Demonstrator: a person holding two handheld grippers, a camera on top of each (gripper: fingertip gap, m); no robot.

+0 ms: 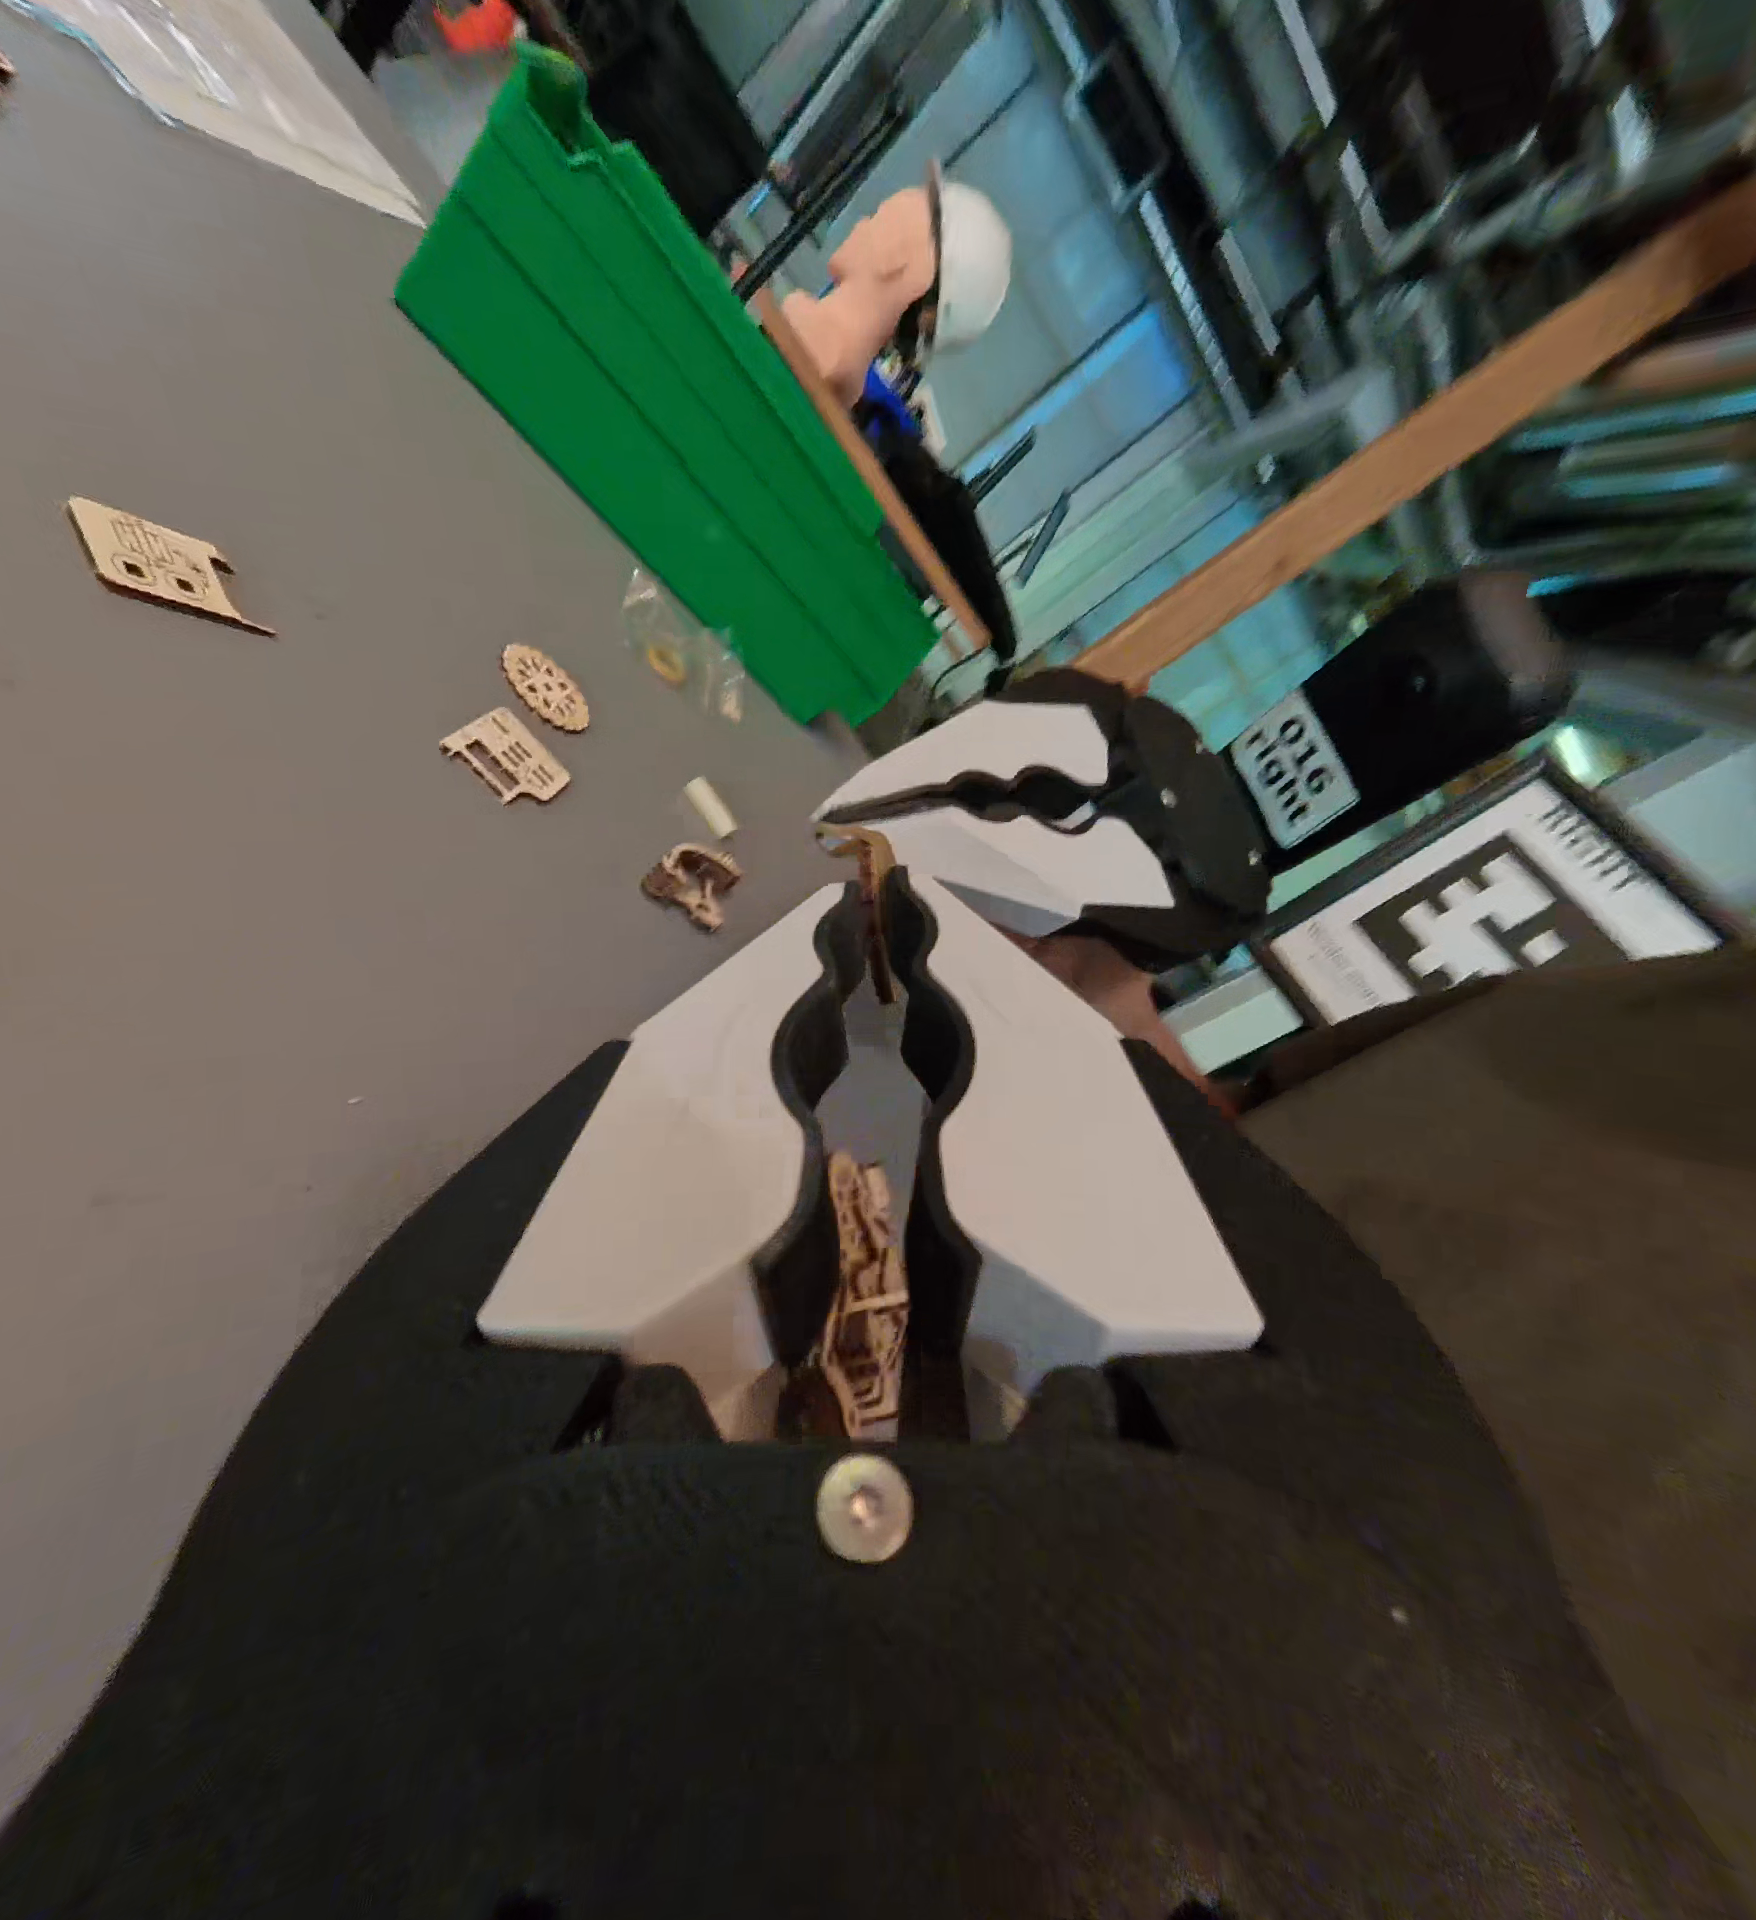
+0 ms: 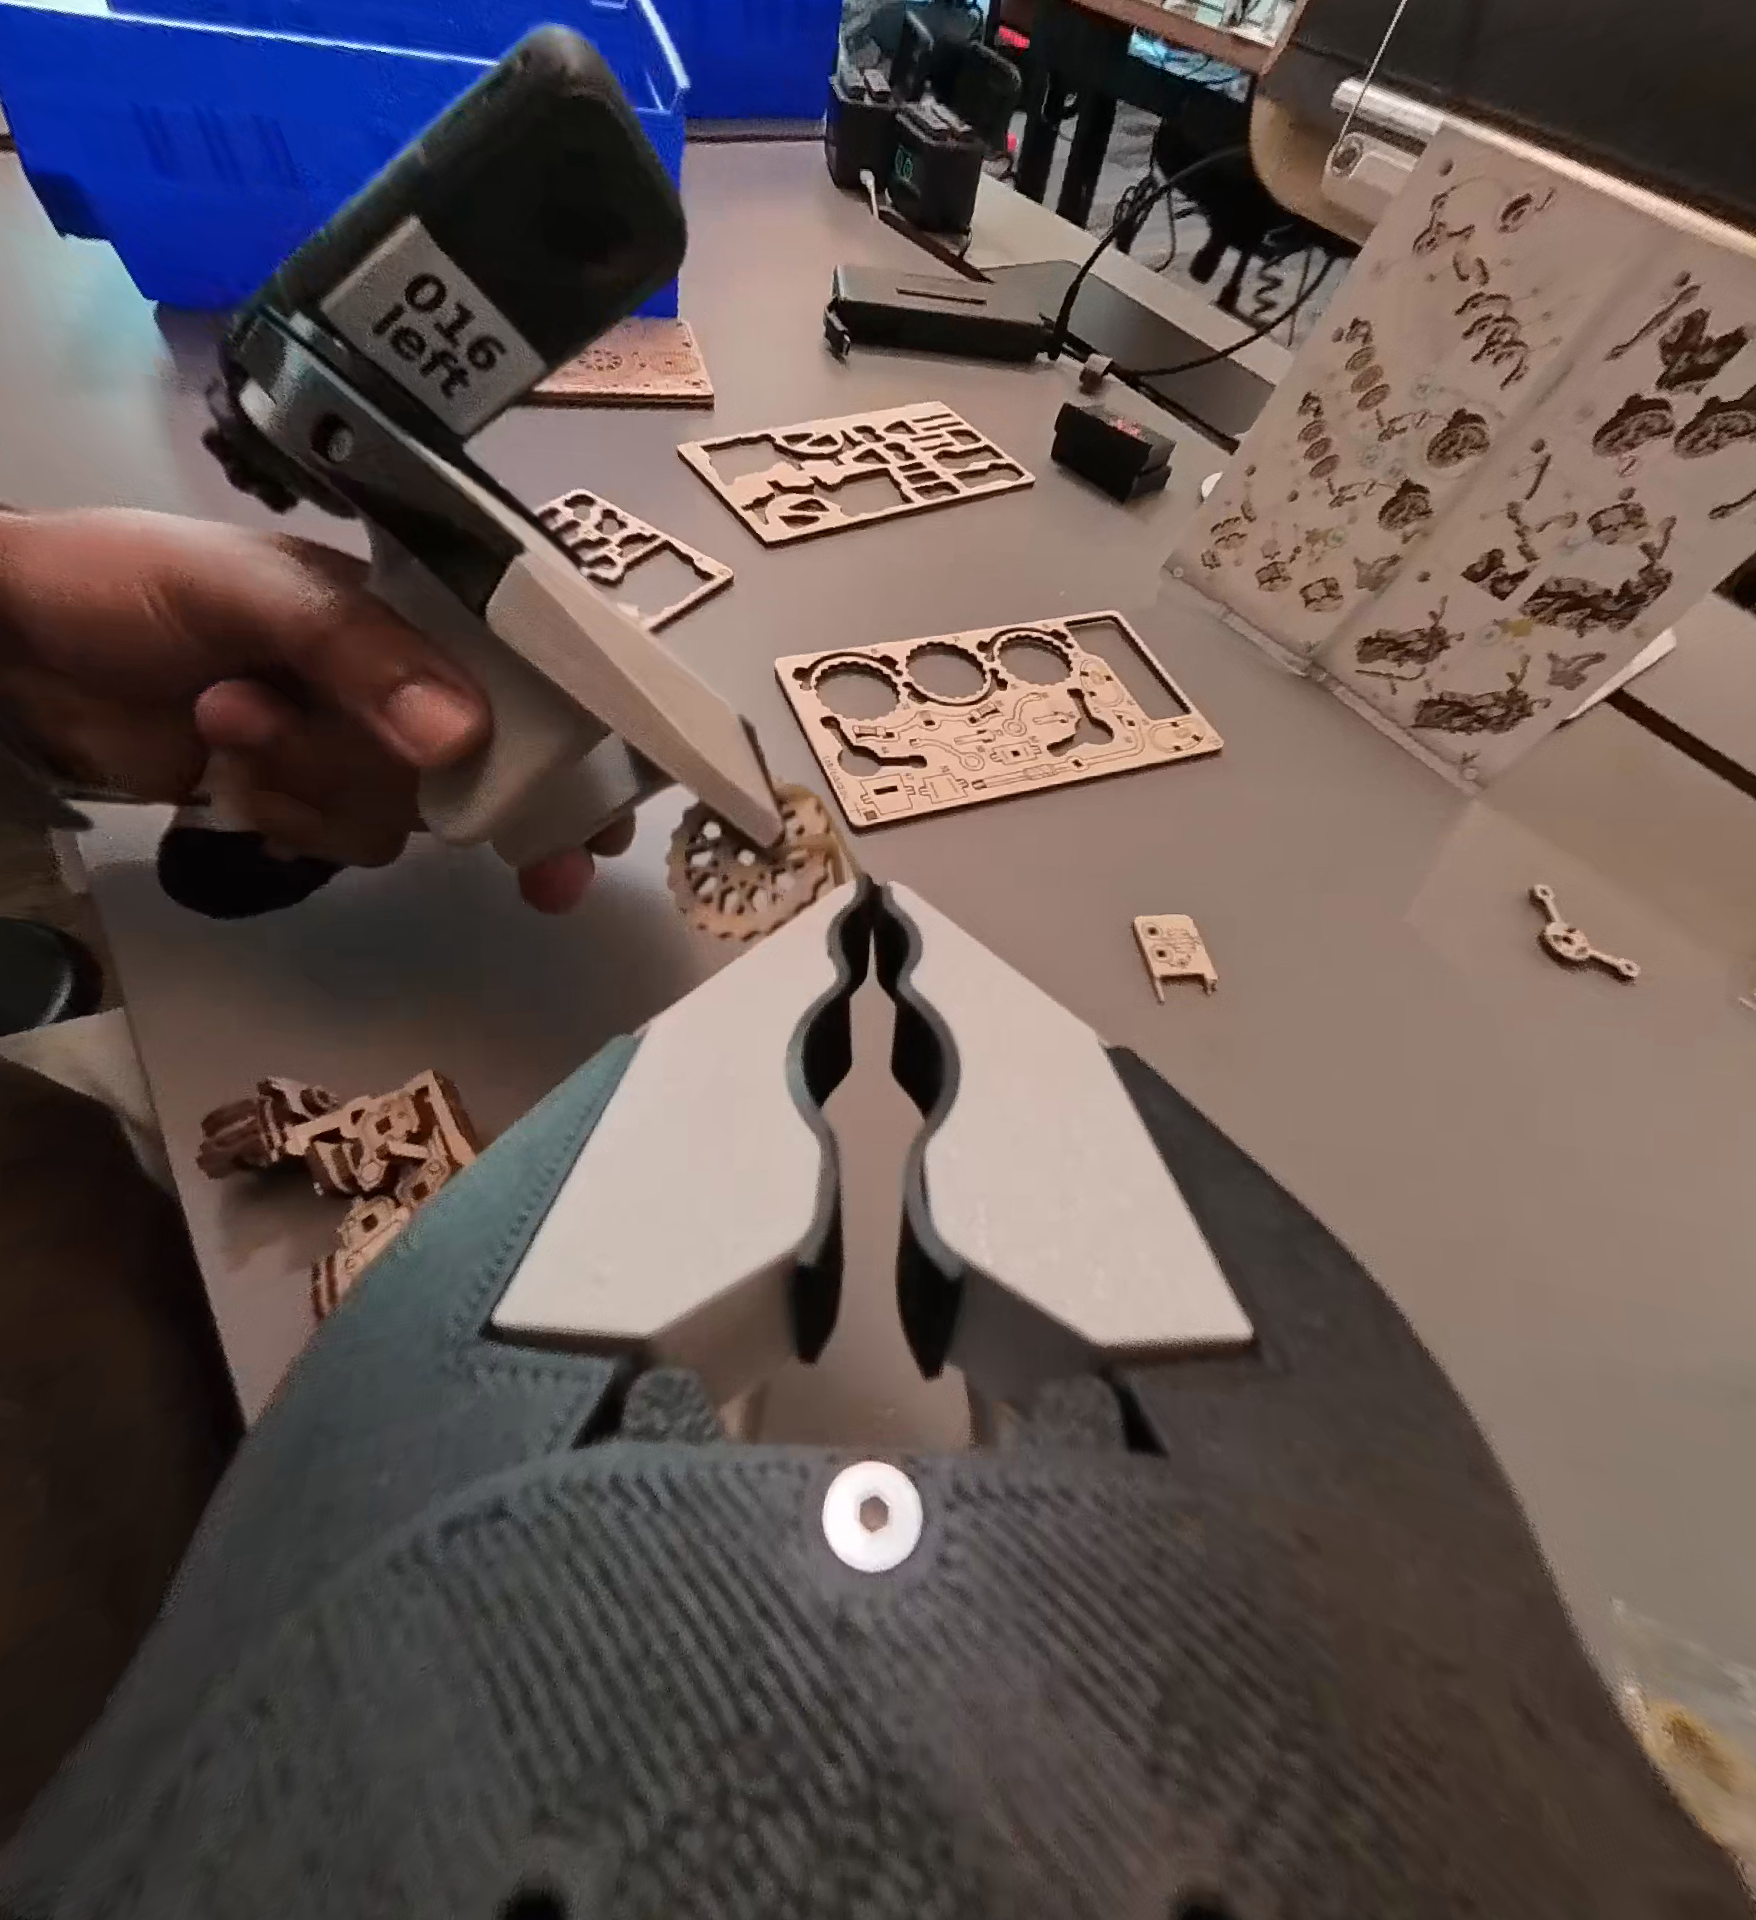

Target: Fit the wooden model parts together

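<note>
My left tongs (image 1: 869, 925) clamp a thin laser-cut wooden gear wheel (image 2: 758, 878) edge-on above the grey table (image 1: 178, 935), my right tongs (image 2: 872, 914) pinch a small hooked wooden piece (image 1: 853, 844) beside it; misalignment could snap it.

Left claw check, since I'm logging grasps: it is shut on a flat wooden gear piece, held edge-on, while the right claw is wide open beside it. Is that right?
Not quite. The right claw is not wide open: the right wrist view shows its tips closed together, though what they pinch is not clear. The rest stands: the left claw is shut on the flat wooden gear piece, held edge-on.
</note>
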